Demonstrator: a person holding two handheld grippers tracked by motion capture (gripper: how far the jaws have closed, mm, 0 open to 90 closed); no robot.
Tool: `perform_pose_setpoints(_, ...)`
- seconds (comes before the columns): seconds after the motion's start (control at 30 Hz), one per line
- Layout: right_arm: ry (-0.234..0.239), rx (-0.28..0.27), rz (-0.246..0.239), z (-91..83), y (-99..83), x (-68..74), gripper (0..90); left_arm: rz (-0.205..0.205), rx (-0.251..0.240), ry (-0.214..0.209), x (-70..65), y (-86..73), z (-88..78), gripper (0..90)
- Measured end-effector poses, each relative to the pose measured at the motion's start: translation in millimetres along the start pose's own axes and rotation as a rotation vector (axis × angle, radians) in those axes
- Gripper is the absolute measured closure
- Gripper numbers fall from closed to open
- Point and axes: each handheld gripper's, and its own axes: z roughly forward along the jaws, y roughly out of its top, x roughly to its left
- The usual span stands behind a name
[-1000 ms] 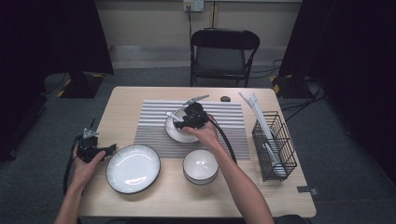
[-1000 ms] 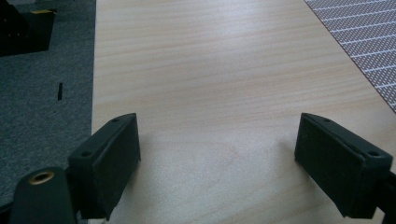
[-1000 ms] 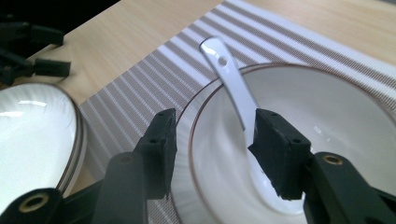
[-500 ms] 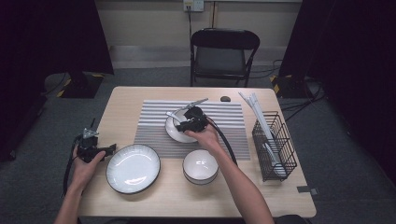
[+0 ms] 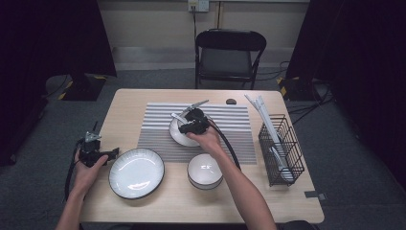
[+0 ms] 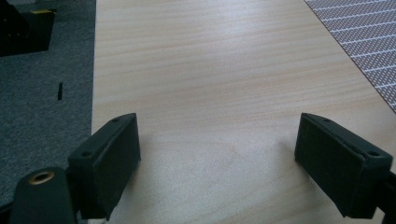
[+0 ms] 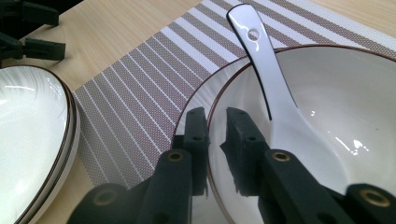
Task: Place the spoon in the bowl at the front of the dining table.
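Two grippers work at the wooden table (image 5: 287, 191). From above, the right gripper (image 5: 190, 125) sits on the near rim of a white bowl (image 5: 178, 136) on the striped placemat (image 5: 230, 129); the left gripper (image 5: 98, 154) rests left of the plate (image 5: 136, 172). Left gripper view: its jaws stand wide apart over bare wood. Right gripper view: the jaws, just closing, pinch the bowl's rim (image 7: 211, 121), one jaw inside and one outside, beside a white soup spoon (image 7: 273, 93) lying inside.

Glossy white ceramic bowl (image 7: 327, 116) and spoon (image 7: 261, 60), woven striped placemat (image 7: 140, 93), matt pale wood table (image 6: 210, 70).
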Motion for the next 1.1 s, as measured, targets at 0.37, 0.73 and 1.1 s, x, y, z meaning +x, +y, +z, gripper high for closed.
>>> perform_pose_setpoints(0.37,0.025,-0.059,0.026,-12.8,1.0,-1.1,64.7,-0.003,-0.002,0.002,-0.3,-0.5,-0.6,14.3)
perform_pose_setpoints(0.73,0.029,-0.112,0.045,-33.7,-4.7,-4.5,55.7,0.002,-0.001,-0.001,-1.3,-3.4,-4.1,15.4)
perform_pose_setpoints(1.1,-0.011,-0.166,0.073,-61.2,-17.5,-11.0,49.5,0.001,-0.002,-0.007,-3.1,-8.1,-9.4,15.7)
